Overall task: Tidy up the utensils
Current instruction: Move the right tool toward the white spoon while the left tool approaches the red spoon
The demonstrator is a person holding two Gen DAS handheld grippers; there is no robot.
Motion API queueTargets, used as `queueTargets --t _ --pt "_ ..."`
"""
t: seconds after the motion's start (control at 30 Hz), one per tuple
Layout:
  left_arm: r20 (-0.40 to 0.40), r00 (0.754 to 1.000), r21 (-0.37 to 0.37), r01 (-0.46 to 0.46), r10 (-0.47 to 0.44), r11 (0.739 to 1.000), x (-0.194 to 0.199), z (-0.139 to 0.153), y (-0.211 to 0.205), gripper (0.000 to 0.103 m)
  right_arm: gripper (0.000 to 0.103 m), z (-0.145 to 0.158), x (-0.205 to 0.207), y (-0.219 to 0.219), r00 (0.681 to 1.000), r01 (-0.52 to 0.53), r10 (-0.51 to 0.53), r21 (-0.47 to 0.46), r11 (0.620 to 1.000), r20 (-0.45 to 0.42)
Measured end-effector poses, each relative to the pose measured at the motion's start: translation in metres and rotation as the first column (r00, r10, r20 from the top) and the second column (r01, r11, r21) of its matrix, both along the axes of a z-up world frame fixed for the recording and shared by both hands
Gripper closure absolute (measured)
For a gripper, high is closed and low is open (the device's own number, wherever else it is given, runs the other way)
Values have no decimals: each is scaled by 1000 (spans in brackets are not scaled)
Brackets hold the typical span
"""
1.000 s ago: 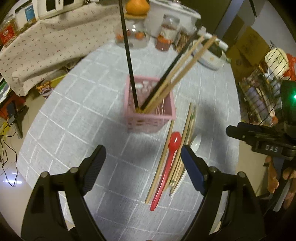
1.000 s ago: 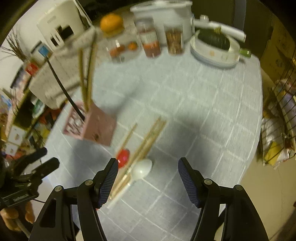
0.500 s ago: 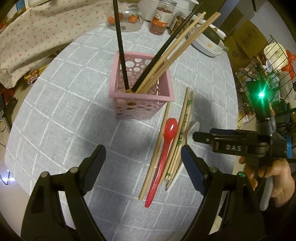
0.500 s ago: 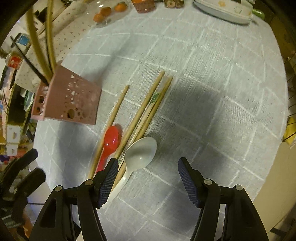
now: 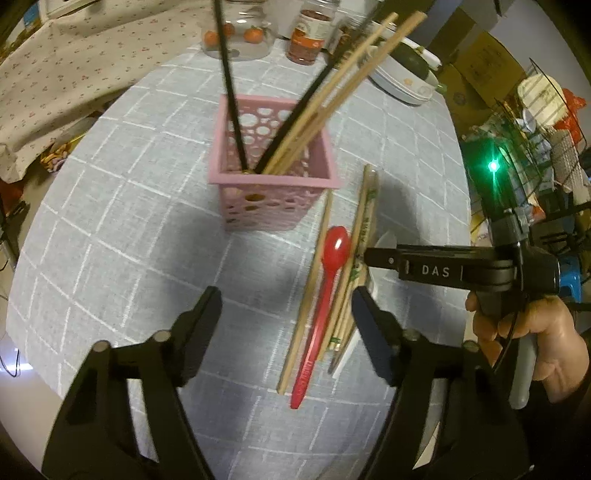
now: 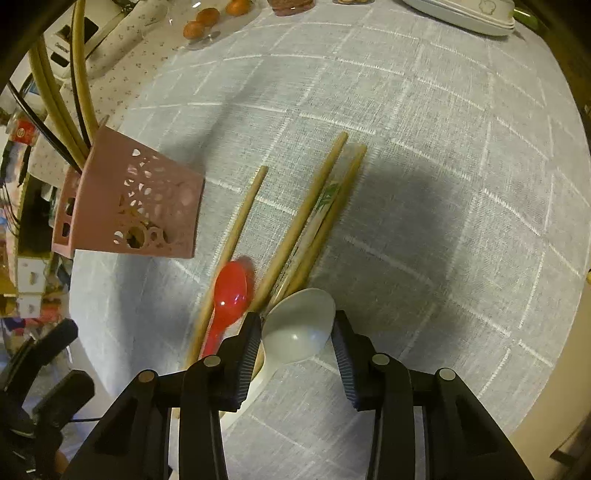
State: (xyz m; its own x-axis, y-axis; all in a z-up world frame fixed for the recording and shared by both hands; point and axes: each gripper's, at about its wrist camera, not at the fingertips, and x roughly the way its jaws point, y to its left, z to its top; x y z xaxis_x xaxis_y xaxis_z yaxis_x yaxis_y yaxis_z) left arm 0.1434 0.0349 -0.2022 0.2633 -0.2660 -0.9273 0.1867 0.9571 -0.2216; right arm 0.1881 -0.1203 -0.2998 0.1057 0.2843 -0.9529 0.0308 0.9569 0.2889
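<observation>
A round table covered in a pale grey tablecloth (image 5: pixel 110 221) with a white grid pattern. At its far edge stand a clear glass jar (image 5: pixel 240 33) holding small orange fruits and a jar with a red label (image 5: pixel 306 40), beside a white oval dish (image 5: pixel 402 81) with a dark green vegetable (image 5: pixel 410 61). A floral-print cloth (image 5: pixel 74 74) drapes to the left. Cardboard boxes (image 5: pixel 480 62) and a wire rack (image 5: pixel 546 122) sit to the right.
</observation>
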Motion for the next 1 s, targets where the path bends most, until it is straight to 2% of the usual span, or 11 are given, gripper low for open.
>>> queueTargets --t 0.2,0.37,0.53,0.77,1.0 --pt "-26 998 -46 64 -66 997 1 -14 -21 64 63 17 -4 -20 1000 13 -13 12 1000 20" --pt "-63 992 -74 106 -111 992 9 -34 -43 78 63 26 -14 -40 1000 21 -21 27 999 22" --pt "-88 990 -56 106 -111 993 24 -53 -52 90 63 33 -24 -57 999 25 -26 37 999 29" --pt "-141 985 2 98 -97 995 29 -71 -58 92 63 40 -27 -79 999 34 -35 54 998 34" --pt "-126 985 25 119 -115 993 26 -68 -68 94 63 39 -27 -73 999 26 -27 42 999 37"
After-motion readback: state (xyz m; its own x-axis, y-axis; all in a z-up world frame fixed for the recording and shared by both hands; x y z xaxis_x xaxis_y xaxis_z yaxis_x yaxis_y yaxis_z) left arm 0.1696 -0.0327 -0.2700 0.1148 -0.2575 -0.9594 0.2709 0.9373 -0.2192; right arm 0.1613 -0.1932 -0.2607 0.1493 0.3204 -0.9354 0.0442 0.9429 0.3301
